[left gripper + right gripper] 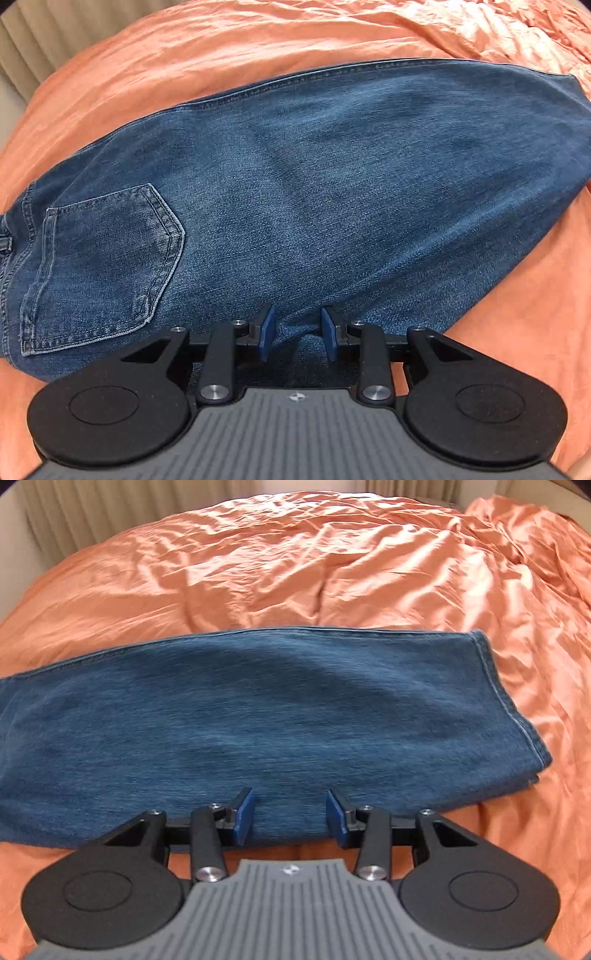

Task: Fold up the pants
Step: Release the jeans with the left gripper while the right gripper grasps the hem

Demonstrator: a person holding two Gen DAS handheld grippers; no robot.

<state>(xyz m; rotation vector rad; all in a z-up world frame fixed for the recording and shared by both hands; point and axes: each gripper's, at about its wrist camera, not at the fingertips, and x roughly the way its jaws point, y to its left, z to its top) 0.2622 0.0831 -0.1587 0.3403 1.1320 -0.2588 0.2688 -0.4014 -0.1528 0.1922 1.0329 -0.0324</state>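
Blue denim pants (295,184) lie folded lengthwise on an orange bed cover (258,48). In the left wrist view a back pocket (107,266) and the waistband sit at the left. My left gripper (298,334) hovers at the pants' near edge, its blue pads apart with a low ridge of denim between them, not pressed. The right wrist view shows the leg part of the pants (258,709), with the hem (509,701) at the right. Over the leg's near edge, my right gripper (291,819) stands open with flat denim behind its gap.
The rumpled orange bed cover (295,572) spreads beyond the pants on all sides, with heavier creases at the far right. A beige ribbed panel (74,513) runs along the bed's far edge.
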